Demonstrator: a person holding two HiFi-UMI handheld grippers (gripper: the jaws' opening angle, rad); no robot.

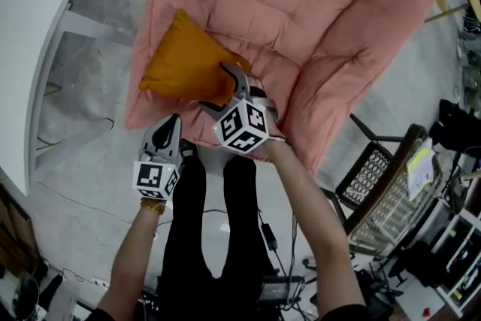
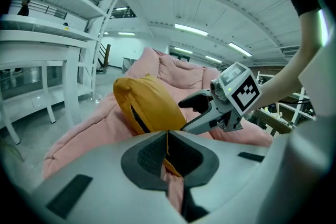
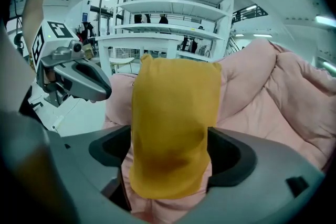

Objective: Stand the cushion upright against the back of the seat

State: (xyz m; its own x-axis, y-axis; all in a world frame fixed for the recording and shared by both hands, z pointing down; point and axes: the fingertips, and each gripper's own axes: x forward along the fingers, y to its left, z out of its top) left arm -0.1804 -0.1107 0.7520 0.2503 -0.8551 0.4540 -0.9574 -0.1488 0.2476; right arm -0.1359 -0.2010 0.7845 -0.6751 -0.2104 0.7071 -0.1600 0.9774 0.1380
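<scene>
A mustard-yellow cushion (image 1: 188, 64) lies tilted on the front left part of the pink padded seat (image 1: 316, 19), away from the seat's back. My right gripper (image 1: 229, 83) is at its near corner. In the right gripper view the cushion (image 3: 173, 113) fills the gap between the widely parted jaws of the right gripper (image 3: 170, 152), and I see no squeeze on it. My left gripper (image 1: 174, 124) sits at the seat's front edge. In its own view the left gripper (image 2: 167, 152) is shut, with a thin yellow edge of the cushion (image 2: 147, 105) pinched over pink fabric.
A white table (image 1: 22, 49) stands to the left of the seat. A chair with a woven back (image 1: 376, 177) and cluttered shelving are at the lower right. Cables run over the grey floor near the person's legs (image 1: 210, 237). White shelves (image 3: 168, 8) stand beyond the seat.
</scene>
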